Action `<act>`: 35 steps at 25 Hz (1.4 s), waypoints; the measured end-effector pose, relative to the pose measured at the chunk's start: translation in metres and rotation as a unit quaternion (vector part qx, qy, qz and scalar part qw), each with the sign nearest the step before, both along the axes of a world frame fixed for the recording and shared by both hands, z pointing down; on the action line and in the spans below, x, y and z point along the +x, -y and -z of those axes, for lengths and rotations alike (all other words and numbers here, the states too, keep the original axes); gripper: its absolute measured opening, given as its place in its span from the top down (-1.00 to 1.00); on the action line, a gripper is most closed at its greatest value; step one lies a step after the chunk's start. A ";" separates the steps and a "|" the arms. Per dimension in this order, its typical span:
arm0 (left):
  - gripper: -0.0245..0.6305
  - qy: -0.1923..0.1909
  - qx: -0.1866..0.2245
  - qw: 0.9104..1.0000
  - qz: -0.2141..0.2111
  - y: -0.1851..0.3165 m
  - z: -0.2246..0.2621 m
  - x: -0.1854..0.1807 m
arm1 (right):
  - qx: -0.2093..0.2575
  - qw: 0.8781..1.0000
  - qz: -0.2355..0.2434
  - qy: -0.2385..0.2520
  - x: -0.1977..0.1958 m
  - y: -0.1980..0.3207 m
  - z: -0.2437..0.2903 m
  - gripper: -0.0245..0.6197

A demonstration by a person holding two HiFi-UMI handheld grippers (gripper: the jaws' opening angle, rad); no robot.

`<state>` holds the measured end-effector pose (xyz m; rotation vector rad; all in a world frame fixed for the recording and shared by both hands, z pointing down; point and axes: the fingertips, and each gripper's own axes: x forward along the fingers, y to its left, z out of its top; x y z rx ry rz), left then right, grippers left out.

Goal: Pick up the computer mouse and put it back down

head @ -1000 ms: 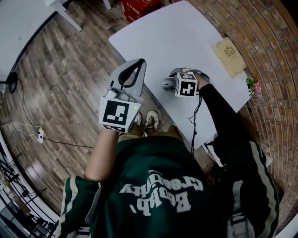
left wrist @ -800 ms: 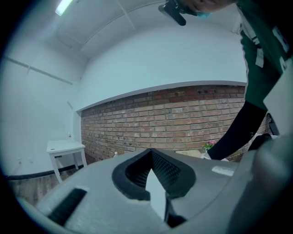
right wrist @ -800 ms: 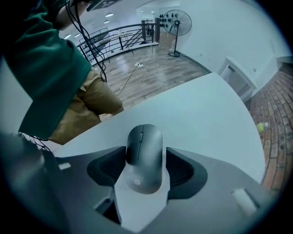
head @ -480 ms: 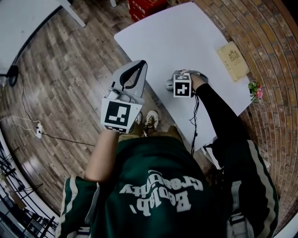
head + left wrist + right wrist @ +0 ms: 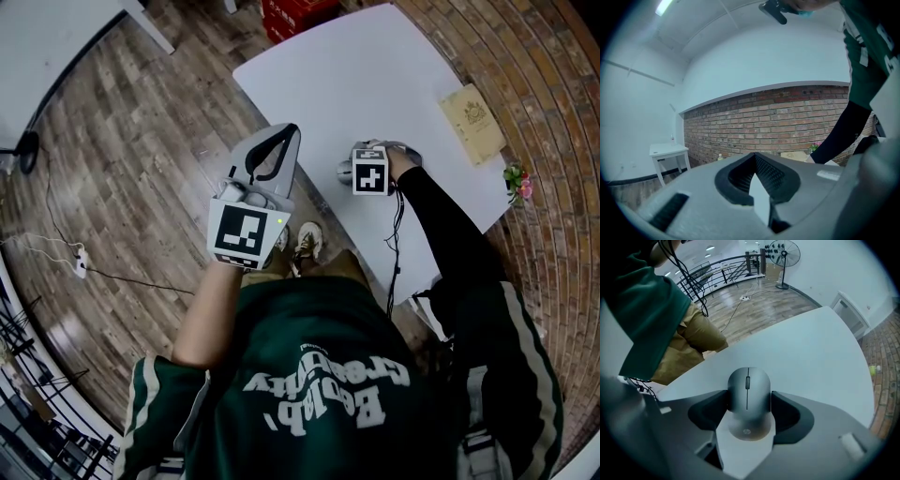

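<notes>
A grey computer mouse [image 5: 748, 394] lies flat on the white table [image 5: 811, 348] near its front edge, and only its edge shows in the head view [image 5: 345, 171]. My right gripper [image 5: 749, 403] points straight down over it, with one jaw on each side of the mouse. Its jaws have just been opening, and the pads stand close beside the mouse without pressing it. In the head view the marker cube covers my right gripper [image 5: 364, 161]. My left gripper [image 5: 288, 132] hangs over the floor, left of the table, shut on nothing, and points level towards the brick wall [image 5: 755, 156].
On the table's [image 5: 375, 66] right side lies a tan booklet [image 5: 473, 111], with small flowers [image 5: 514, 174] past the edge. Red crates [image 5: 300, 11] stand beyond the table. A white side table [image 5: 669, 150] and a power strip [image 5: 80, 267] with its cable are on the wood floor to the left.
The right gripper's cube has tilted slightly over the mouse, which stays in the same place on the table. The left gripper has hardly moved.
</notes>
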<state>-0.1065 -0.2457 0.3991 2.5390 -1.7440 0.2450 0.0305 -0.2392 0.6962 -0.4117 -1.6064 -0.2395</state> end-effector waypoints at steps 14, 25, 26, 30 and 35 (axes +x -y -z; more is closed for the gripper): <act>0.91 0.008 -0.006 1.000 -0.027 0.007 -0.009 0.013 | -0.023 0.991 -0.096 0.094 -0.012 -0.003 0.018 0.07; 0.91 0.009 -0.003 0.999 -0.049 0.017 -0.004 0.026 | -0.055 0.968 -0.210 0.125 0.005 -0.011 0.014 0.04; 0.91 0.009 -0.003 0.999 -0.051 0.018 -0.004 0.028 | -0.058 0.967 -0.216 0.125 0.006 -0.013 0.013 0.05; 0.90 0.011 -0.002 0.998 -0.057 0.023 -0.005 0.030 | -0.050 0.969 -0.220 0.103 0.014 -0.011 0.005 -0.12; 0.91 0.023 -0.002 0.998 -0.063 0.025 -0.009 0.033 | 0.000 0.978 -0.201 0.056 0.011 -0.007 0.004 -0.11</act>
